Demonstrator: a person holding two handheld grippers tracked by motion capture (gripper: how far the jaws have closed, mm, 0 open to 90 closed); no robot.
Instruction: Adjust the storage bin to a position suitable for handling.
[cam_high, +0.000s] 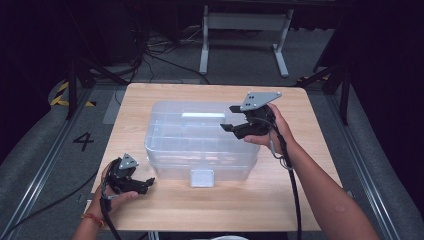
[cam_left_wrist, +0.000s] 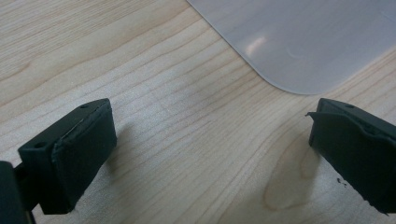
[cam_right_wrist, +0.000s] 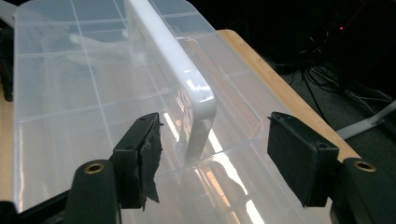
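A clear plastic storage box (cam_high: 200, 145) with a lid stands in the middle of the wooden table (cam_high: 260, 200). My right gripper (cam_high: 228, 118) hovers over the box's right side, open. In the right gripper view its jaws stand wide on either side of the end of the lid's white handle (cam_right_wrist: 187, 84), with the right gripper (cam_right_wrist: 215, 158) just short of it. My left gripper (cam_high: 146, 183) rests low near the table's front left, open, short of the box's front left corner. In the left gripper view, the left gripper (cam_left_wrist: 205, 149) has bare wood between its jaws and a rounded corner of the box (cam_left_wrist: 299, 42) ahead.
A white latch (cam_high: 202, 177) sits at the middle of the box's front wall. Bare table lies in front of the box and along its left and right sides. Beyond the table are a dark floor with cables (cam_high: 150, 55) and a white desk frame (cam_high: 245, 35).
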